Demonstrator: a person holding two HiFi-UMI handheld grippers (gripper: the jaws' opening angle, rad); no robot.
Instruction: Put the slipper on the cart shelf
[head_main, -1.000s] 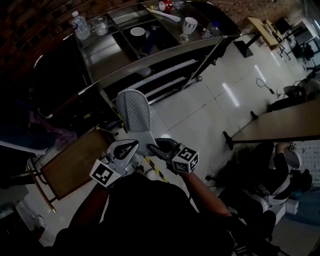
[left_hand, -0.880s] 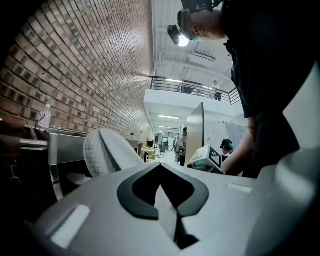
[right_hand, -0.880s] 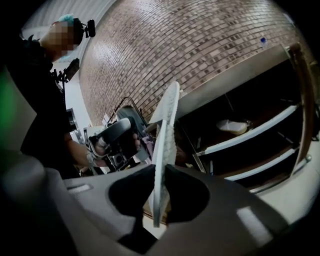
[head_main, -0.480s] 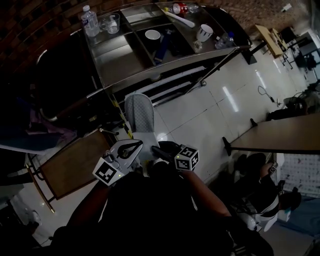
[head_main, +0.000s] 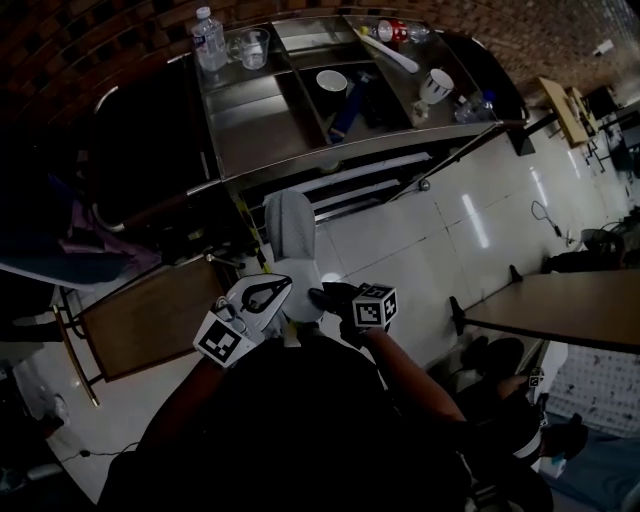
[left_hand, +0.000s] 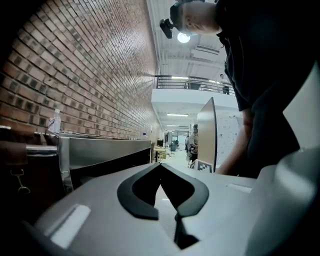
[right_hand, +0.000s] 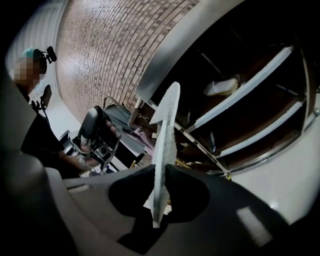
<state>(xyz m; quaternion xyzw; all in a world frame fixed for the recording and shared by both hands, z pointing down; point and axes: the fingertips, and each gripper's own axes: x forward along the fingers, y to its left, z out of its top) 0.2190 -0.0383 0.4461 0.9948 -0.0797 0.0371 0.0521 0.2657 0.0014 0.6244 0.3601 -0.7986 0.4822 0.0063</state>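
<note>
Glossy floor tiles (head_main: 400, 240) lie under the work, and a brick wall (left_hand: 75, 75) runs behind the steel cart (head_main: 258, 132).

Nearest the person, the left gripper (head_main: 268, 294) has its jaws pressed together on nothing. Just beside it, the right gripper (head_main: 322, 296) pinches the slipper (head_main: 290, 235) by its near end, with a pad bearing on each face. The slipper juts forward above the floor. Its far end is close to the cart's front edge and not yet over any shelf.

Judgement: the step in hand is the carry to the shelf. To do it well:
- Hold the pinch firm.
- Bring the far end in below the top shelf's front rim.
- Slide the slipper flat onto a lower shelf (right_hand: 250, 75).
- Part the jaws only once it rests there.

The head view shows the top shelf occupied, with a bottle (head_main: 208, 35) and mug (head_main: 250, 47) at its back left corner, a bowl (head_main: 332, 80) near the middle and a cup (head_main: 436, 86) toward the right edge. The levels beneath are mostly in shadow in that view.

Only the right gripper view looks under the top. It shows the slipper edge-on between the pads and a pale object (right_hand: 220, 87) lying on a lower level. This may be a second slipper, but that cannot be confirmed.
</note>
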